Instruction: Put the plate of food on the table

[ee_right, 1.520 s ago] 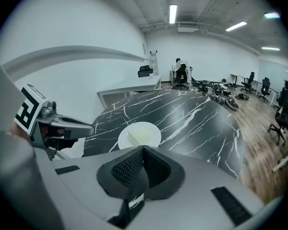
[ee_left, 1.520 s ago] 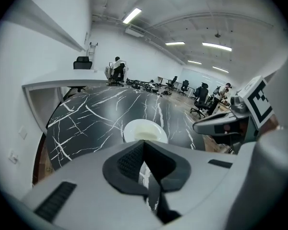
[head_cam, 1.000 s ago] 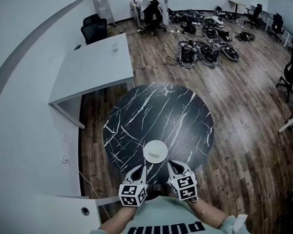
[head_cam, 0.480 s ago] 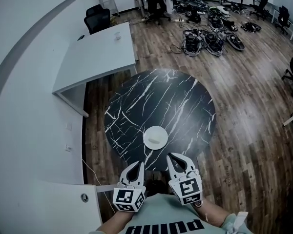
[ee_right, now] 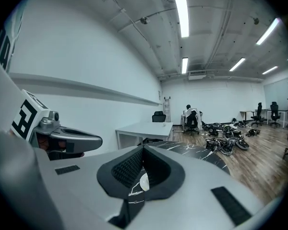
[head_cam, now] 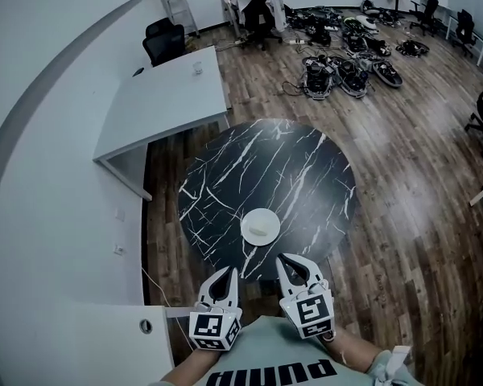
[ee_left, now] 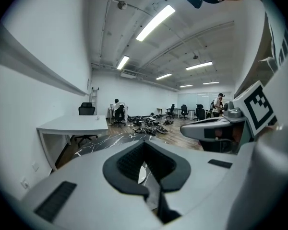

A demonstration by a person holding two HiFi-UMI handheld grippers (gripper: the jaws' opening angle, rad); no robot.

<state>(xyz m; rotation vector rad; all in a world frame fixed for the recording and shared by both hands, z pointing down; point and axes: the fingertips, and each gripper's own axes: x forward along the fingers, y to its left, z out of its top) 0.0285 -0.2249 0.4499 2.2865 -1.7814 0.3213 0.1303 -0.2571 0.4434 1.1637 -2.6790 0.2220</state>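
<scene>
A white plate [head_cam: 260,226] with a small pale piece of food rests on the round black marble table [head_cam: 298,175], near its front edge. Both grippers hover off the table's edge, close to my body and short of the plate. My left gripper [head_cam: 224,274] is shut with nothing in it. My right gripper [head_cam: 293,261] is also shut and empty. In the left gripper view the jaw tips meet [ee_left: 144,143] and a sliver of the plate [ee_left: 141,173] shows through the gap below. The right gripper view shows the same: tips together [ee_right: 143,148], plate [ee_right: 144,182] beyond.
A white desk [head_cam: 165,99] stands left of the table, with black office chairs [head_cam: 163,40] behind it. A person sits at a far desk [head_cam: 253,6]. Equipment lies piled on the wood floor [head_cam: 346,67]. A white counter [head_cam: 80,336] is at lower left.
Both grippers have drawn back from the plate toward my body. The plate stays on the table. The head view has shifted slightly.
</scene>
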